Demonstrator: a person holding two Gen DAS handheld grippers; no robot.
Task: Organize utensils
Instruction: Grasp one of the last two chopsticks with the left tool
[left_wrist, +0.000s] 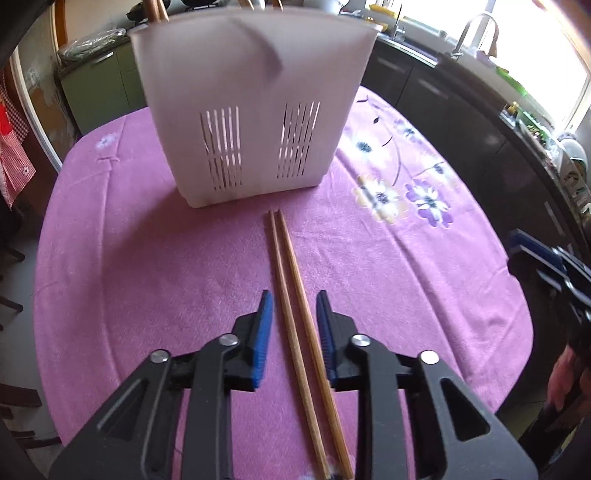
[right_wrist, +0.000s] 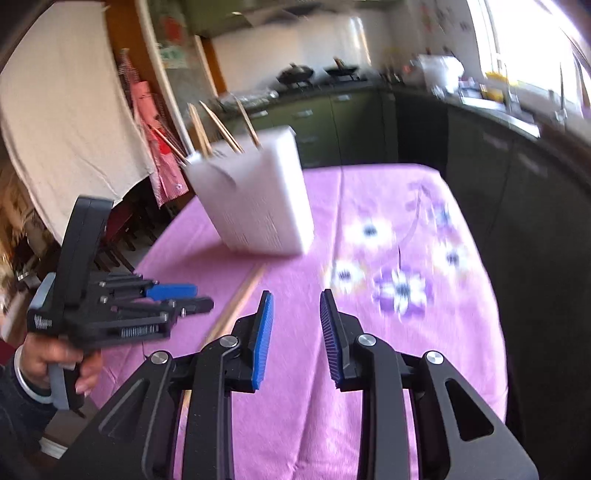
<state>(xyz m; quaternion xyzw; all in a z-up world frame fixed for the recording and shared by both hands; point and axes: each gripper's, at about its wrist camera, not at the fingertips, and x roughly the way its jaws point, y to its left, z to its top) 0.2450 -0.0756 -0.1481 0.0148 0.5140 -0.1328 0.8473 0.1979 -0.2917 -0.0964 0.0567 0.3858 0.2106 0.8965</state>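
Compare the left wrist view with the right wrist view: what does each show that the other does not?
Only the left wrist view shows the slotted front of the white holder and the full pair of chopsticks lying between the open left gripper.

Only the right wrist view shows chopsticks standing in the holder, the stove pans, and the left gripper from the side.

Both show the holder, the purple flowered tablecloth, the lying chopsticks and the right gripper, open and empty.

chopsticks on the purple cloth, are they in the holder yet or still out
Still out. The chopsticks lie flat on the cloth in front of the white holder, between the open left gripper fingers, not gripped.
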